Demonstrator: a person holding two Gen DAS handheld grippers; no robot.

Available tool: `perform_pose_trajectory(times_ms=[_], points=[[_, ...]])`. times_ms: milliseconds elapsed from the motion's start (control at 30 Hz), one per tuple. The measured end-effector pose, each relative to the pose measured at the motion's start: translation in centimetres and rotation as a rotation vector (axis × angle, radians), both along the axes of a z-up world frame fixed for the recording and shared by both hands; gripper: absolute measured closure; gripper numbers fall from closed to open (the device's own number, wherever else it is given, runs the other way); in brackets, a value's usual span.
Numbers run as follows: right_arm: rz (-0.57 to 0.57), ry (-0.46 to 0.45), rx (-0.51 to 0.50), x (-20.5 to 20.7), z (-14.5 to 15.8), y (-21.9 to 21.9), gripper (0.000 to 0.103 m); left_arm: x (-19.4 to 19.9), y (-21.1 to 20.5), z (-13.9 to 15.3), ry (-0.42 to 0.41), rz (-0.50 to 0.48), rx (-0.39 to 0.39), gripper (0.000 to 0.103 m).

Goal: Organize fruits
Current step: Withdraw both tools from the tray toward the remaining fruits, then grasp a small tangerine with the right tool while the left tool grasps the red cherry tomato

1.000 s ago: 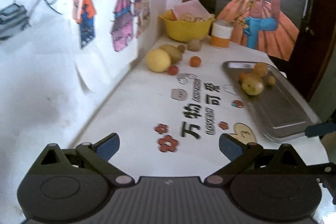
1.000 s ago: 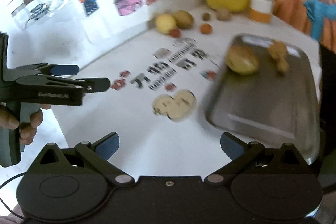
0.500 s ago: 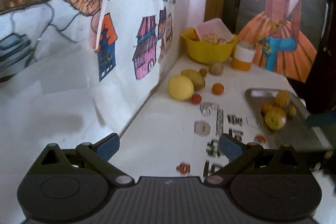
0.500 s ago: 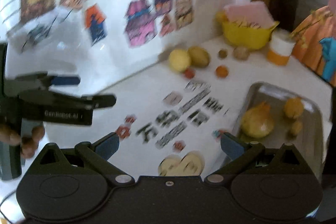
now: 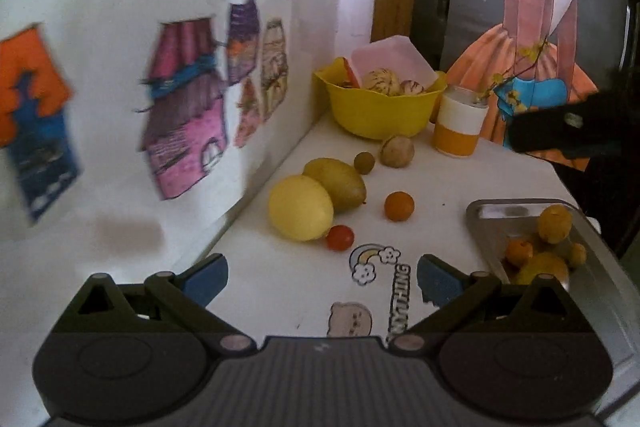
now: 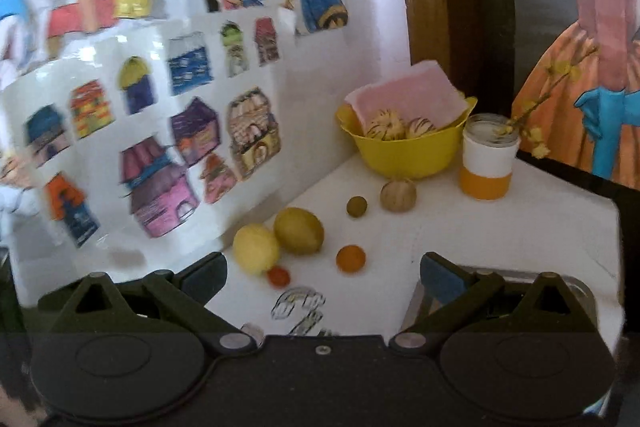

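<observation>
Both units have advanced toward the wall end of the white tabletop (image 5: 460, 183) within the last second; the loose fruit group now lies directly ahead of each, so a further pick is probably the step in hand.

Left gripper (image 5: 322, 277): fingers apart, nothing held. Right gripper (image 6: 322, 273): fingers apart, nothing held.

Loose fruit on the tabletop, six items:
- one large round yellow fruit (image 5: 300, 207), touching
- one olive-yellow oval fruit (image 5: 340, 183)
- one small red fruit (image 5: 340, 237), just beside the yellow one
- one small orange fruit (image 5: 399, 205)
- one small brown-green round fruit (image 5: 364, 162)
- one tan round fruit (image 5: 397, 151)

Rectangular metal tray (image 5: 600, 267), at right: about four yellow-orange fruits, partly hidden by the left unit's body.

Yellow plastic bowl (image 5: 376, 107), at the back: two striped fruits visible, plus a pink square lid.

One white-and-orange cup (image 5: 458, 127) stands beside the bowl.
</observation>
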State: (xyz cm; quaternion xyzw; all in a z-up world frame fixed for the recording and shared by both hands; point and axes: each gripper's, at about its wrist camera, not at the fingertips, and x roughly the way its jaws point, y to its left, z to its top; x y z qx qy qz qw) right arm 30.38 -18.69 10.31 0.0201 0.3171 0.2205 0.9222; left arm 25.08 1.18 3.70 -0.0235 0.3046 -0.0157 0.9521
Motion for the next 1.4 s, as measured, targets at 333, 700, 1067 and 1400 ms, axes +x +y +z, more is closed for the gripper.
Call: perform_pose_trajectory(times_ms=[333, 700, 1067, 1400], points=[[-0.002, 0.162, 0.058, 8.3, -5.5, 0.1, 0.001, 5.1, -0.9, -2.9, 0.075, 0.033, -0.038, 0.001], [0.014, 0.214, 0.003, 10.9, -8.7, 1.3, 0.012, 7.5, -2.0, -4.7, 0.090, 0.041, -0.021, 0.006], [0.035, 0.228, -0.020, 11.9, -9.9, 2.8, 0.030, 8.2, -1.8, -5.2, 0.078, 0.034, -0.071, 0.022], [0.030, 0.252, -0.077, 12.3, -10.7, 4.3, 0.056, 8.0, -1.5, -5.1, 0.070, 0.075, -0.109, 0.055]])
